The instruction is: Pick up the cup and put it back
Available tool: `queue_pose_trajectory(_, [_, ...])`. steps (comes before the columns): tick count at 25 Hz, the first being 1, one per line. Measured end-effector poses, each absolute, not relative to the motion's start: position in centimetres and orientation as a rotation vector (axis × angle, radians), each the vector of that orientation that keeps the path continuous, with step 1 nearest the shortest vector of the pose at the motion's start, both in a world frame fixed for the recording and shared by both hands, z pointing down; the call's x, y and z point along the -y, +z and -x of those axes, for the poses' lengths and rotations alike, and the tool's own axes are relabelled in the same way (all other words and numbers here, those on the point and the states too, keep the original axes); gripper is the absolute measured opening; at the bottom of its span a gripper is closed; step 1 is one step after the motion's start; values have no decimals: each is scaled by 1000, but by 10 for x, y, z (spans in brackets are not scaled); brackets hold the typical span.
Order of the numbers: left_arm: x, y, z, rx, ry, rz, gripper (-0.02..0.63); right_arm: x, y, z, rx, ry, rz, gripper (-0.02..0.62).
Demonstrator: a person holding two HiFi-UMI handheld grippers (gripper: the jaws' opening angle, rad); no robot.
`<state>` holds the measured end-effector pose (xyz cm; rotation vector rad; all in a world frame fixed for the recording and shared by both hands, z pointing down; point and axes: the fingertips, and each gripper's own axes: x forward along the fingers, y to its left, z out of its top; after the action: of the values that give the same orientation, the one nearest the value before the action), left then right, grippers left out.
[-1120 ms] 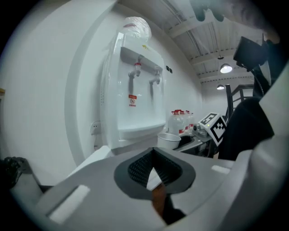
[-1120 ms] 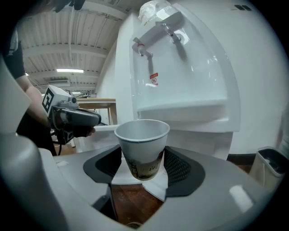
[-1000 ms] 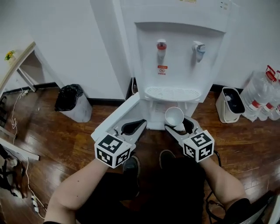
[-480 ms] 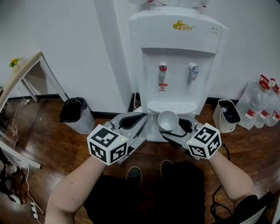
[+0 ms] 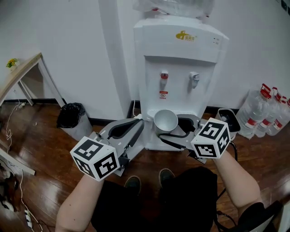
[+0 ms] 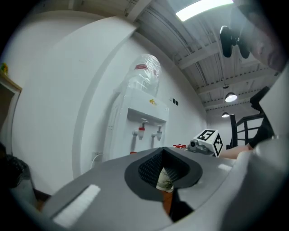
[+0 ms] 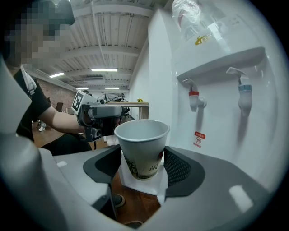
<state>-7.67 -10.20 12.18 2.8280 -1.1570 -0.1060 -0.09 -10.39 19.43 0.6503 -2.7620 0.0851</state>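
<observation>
At the front of a white water dispenser (image 5: 179, 59), both grippers are held up side by side over the wooden floor (image 5: 41, 149). On the right, the right gripper (image 7: 142, 168) clamps a white paper cup (image 5: 165, 121). Both pads press the lower body and the rim stands above the jaws. The cup is upright, mouth up, with dark print on its side, and the inside looks empty. It hangs in the air before the dispenser's lower front, below the red tap (image 5: 163, 76) and blue tap (image 5: 193, 78), nearer the red one in the head view. The right gripper view shows it clear of the front panel.

Just beside the cup, the left gripper (image 5: 134, 127) has its jaws spread, having just been opening, and nothing is pressed between the pads. A pale scrap shows through the gap in the left gripper view, too small to tell what it is.

Each gripper carries a marker cube, left (image 5: 95, 158) and right (image 5: 210, 138), with bare forearms behind them. A bagged bottle (image 5: 174, 7) sits on top of the dispenser. A black bin (image 5: 72, 118) stands against the wall left of the dispenser. Clear water bottles (image 5: 267, 113) stand at the far right, and a table (image 5: 20, 72) edge shows at the far left. The person's shoes (image 5: 133, 183) are on the floor below the grippers.
</observation>
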Motion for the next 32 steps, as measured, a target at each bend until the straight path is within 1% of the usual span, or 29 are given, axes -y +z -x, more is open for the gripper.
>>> queue_pose_trajectory(2, [100, 127, 83, 1199, -110, -2814, 210, 102, 193, 2, 2755, 95, -643, 298])
queue_pose_trajectory(8, [89, 154, 96, 1262, 59, -2850, 210, 107, 184, 11, 2784, 174, -687, 298])
queue_pose_trajectory(16, [104, 168, 133, 1302, -21, -2747, 210, 105, 186, 20, 2780, 158, -768, 299])
queue_pose_trajectory(24, [89, 165, 109, 1223, 44, -2863, 210, 93, 195, 18, 2803, 156, -774, 298])
queue_pose_trajectory(32, [93, 169, 108, 1239, 74, -2852, 210, 96, 203, 6, 2791, 192, -771, 298])
